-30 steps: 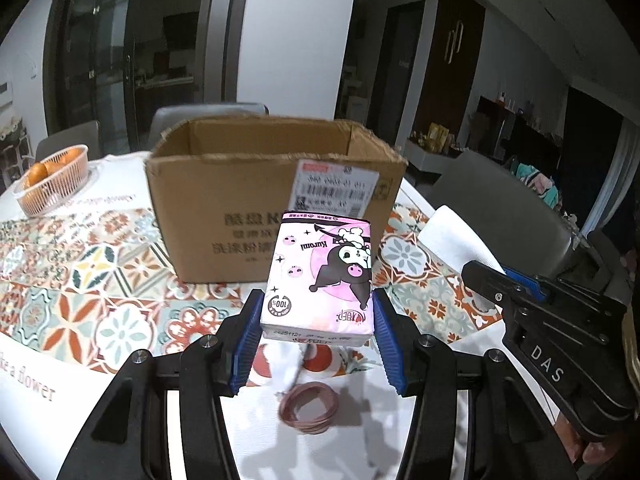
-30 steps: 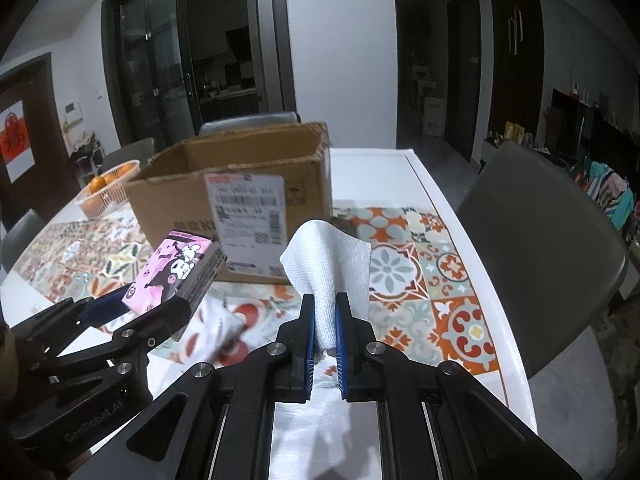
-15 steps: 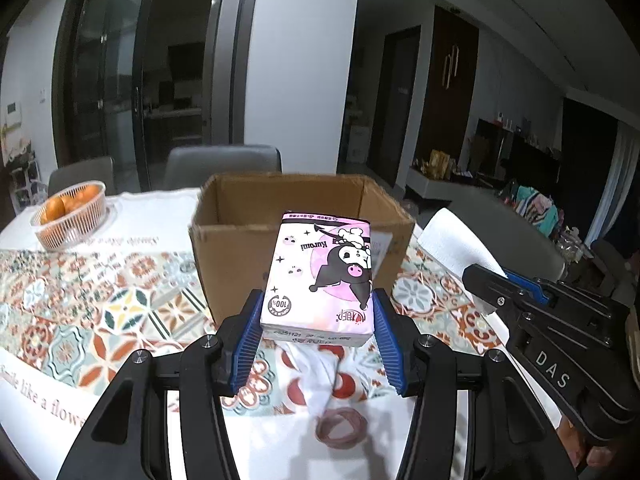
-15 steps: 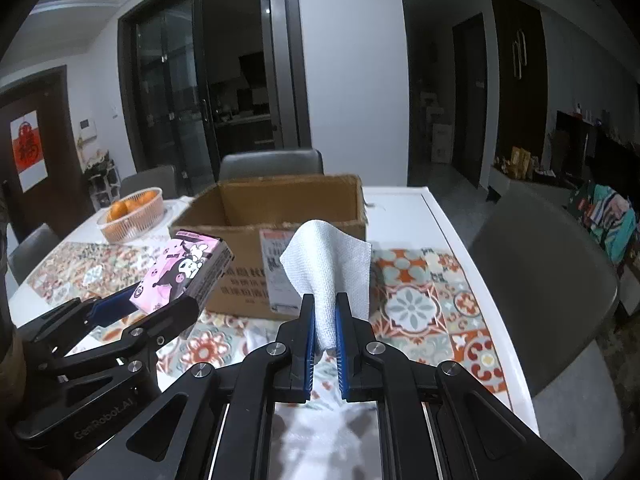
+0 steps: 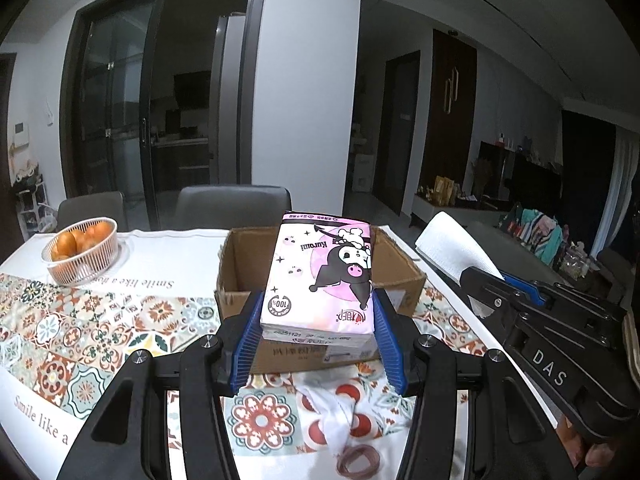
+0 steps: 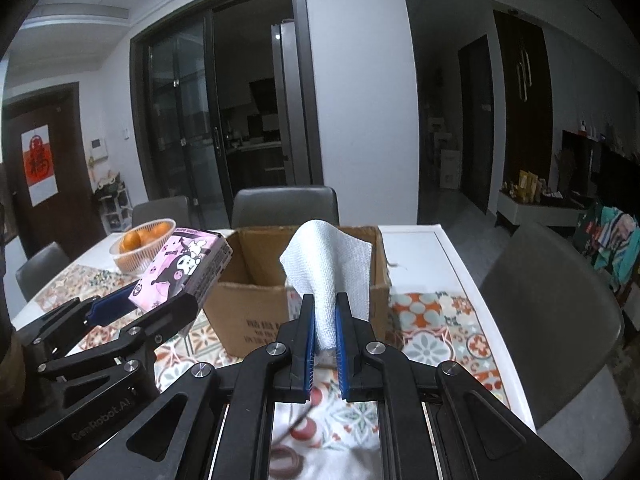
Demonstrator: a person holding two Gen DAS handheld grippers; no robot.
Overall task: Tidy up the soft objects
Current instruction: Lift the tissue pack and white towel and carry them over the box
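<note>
So far we have both hands loaded and nothing dropped off yet. Our left tongs [image 5: 318,338] stand about half open, their blue pads pressed against the sides of a pink tissue pack [image 5: 322,276], which we hold in the air in front of the cardboard box [image 5: 400,268]. Our right tongs [image 6: 323,330] are squeezed nearly closed on the lower end of a white paper towel [image 6: 330,268], and the rest of the towel stands up above them, also short of the box. The box sits open on the bench [image 5: 168,244], and the part of its inside we can see looks empty, though the two held things hide much of it, so we cannot be sure. Left on the patterned cloth below us are a crumpled white cloth [image 5: 338,412] and a reddish hair band [image 5: 358,460], both near the front edge and well apart from the box. A basket of oranges [image 5: 80,254] stands off to the left and, we judge, plays no part. What remains, as we read it, is putting both held things into the box, then the cloth and the band.
</note>
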